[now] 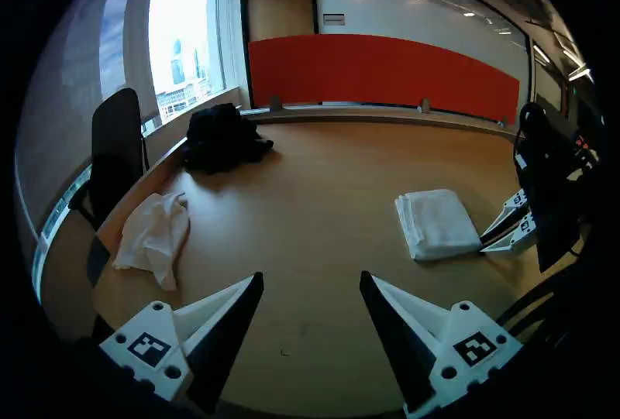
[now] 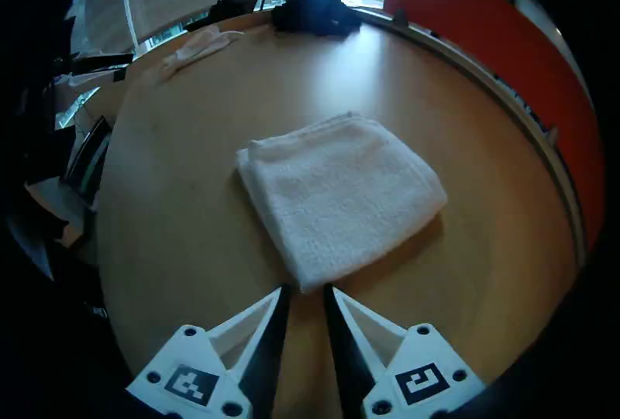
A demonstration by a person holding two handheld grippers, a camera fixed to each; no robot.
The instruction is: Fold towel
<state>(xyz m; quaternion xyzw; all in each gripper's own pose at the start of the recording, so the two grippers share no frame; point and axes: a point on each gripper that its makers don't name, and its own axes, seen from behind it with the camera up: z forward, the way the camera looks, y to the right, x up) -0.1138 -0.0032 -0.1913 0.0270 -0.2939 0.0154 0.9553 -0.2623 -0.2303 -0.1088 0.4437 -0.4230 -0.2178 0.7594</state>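
**Folded towel sits square, right gripper at its corner**

Left to right in the left gripper view: a crumpled white cloth (image 1: 155, 237) lies near the edge of the round wooden table (image 1: 325, 187), probably waiting its turn. A black bundle of fabric (image 1: 221, 136) sits further back by the window. The left gripper (image 1: 310, 279) hovers over bare wood with its fingers spread wide, holding nothing, well apart from the work.

Further right, the white towel (image 1: 435, 223) lies as a neat, layered rectangle, so the folding looks essentially finished. In the right gripper view, the right gripper (image 2: 306, 291) points at the towel's nearest corner. Its fingers are parted only narrowly, with wood showing between them, and the corner seems to lie just at the tips, unclamped.

No brand or writing is readable. The grippers carry only square black-and-white tracking markers (image 1: 149, 348).
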